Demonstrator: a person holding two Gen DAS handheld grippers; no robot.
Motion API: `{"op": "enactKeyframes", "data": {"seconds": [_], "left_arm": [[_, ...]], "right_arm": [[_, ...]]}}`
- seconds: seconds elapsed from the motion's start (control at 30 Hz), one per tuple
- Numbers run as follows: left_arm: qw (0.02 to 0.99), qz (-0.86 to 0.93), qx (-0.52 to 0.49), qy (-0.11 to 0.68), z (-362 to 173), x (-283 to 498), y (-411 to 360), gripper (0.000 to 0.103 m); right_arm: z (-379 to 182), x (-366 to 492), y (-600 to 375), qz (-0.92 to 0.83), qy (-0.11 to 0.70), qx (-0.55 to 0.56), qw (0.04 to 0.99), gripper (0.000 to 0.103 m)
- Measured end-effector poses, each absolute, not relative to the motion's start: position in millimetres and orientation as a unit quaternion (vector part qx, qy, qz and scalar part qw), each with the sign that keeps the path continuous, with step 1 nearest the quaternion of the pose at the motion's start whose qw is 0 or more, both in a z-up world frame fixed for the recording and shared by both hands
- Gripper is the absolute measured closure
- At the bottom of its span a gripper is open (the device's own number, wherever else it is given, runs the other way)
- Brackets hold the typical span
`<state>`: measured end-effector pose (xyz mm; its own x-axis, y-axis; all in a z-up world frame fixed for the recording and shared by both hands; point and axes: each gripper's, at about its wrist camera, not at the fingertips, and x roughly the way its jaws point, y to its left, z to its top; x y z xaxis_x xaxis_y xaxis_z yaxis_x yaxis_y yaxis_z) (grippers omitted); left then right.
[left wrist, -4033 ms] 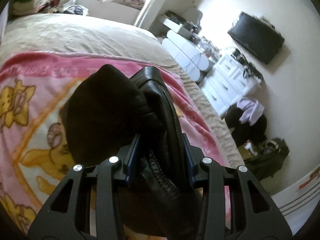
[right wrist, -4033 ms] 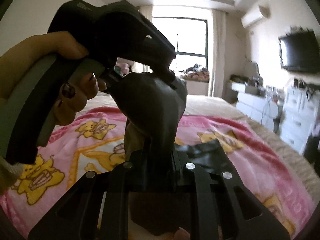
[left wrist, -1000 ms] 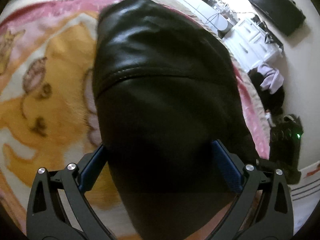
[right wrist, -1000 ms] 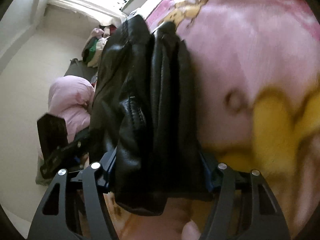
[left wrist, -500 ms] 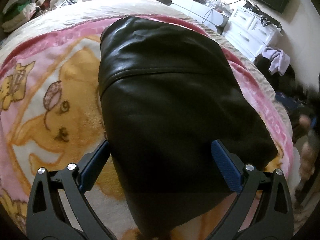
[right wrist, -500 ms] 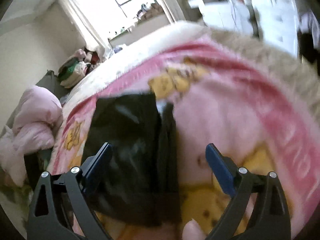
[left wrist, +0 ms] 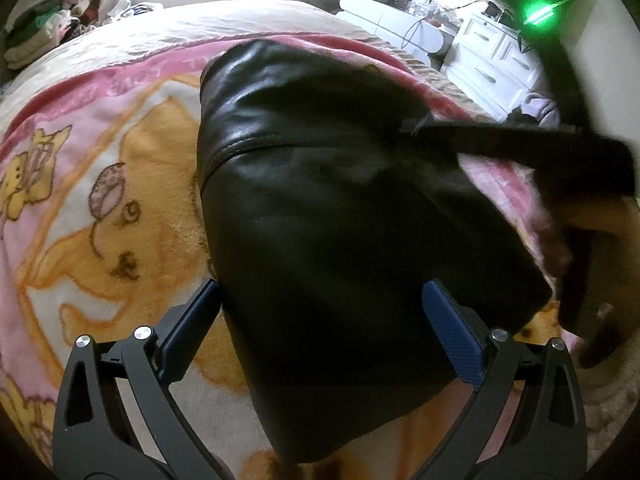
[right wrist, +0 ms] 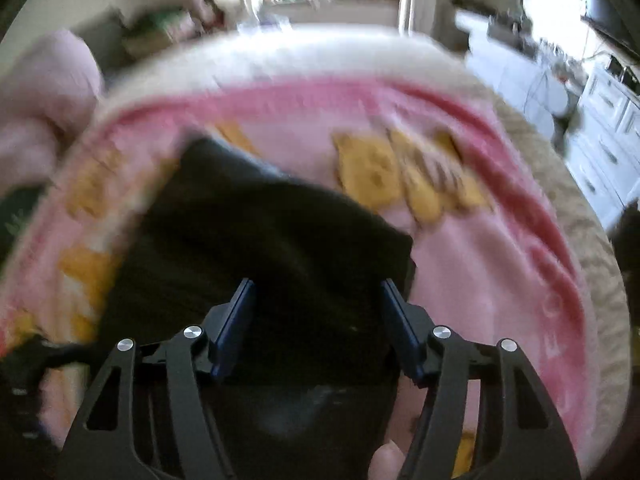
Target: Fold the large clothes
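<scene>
A black leather garment [left wrist: 340, 208] lies folded in a compact stack on the pink cartoon blanket [left wrist: 100, 184]. My left gripper [left wrist: 320, 312] is open, its blue pads [left wrist: 192, 320] standing either side of the garment's near end without pinching it. The right gripper's body crosses the left wrist view [left wrist: 560, 160] at the right, blurred. In the right wrist view, blurred by motion, my right gripper [right wrist: 318, 320] is open above the same garment [right wrist: 260, 248], which lies on the blanket [right wrist: 480, 264].
The bed's beige cover [left wrist: 200, 28] runs to the far edge. White drawers [left wrist: 492, 68] and a dark screen stand at the right. A clothes pile [left wrist: 36, 36] sits far left. A pink duvet [right wrist: 44, 92] lies at the left.
Both grippers held the garment aloft four seconds ago, then laid it folded on the blanket and opened. In the last half second the right gripper has swung over the garment.
</scene>
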<state>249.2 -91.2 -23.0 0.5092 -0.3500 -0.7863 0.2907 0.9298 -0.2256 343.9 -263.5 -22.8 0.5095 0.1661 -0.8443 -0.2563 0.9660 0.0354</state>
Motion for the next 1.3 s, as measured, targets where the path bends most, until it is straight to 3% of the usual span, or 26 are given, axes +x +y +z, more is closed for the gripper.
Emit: {"op": "enactKeyframes", "data": {"seconds": [0.37, 0.67, 0.8, 1.3], "left_arm": [[0.866, -0.190, -0.016, 0.463, -31, 247, -101, 0.009], [0.858, -0.191, -0.050, 0.475, -28, 247, -89, 0.009], [0.862, -0.186, -0.042, 0.470, -22, 241, -91, 0.009], [0.877, -0.152, -0.037, 0.455, -1, 231, -85, 0.009]], "right_arm": [[-55, 339, -293, 0.139, 0.474, 0.041, 0.868, 0.038], [-24, 324, -289, 0.132, 0.448, 0.037, 0.883, 0.039], [-16, 317, -295, 0.128, 0.448, 0.055, 0.883, 0.030], [1, 276, -308, 0.114, 0.450, 0.061, 0.884, 0.025]]}}
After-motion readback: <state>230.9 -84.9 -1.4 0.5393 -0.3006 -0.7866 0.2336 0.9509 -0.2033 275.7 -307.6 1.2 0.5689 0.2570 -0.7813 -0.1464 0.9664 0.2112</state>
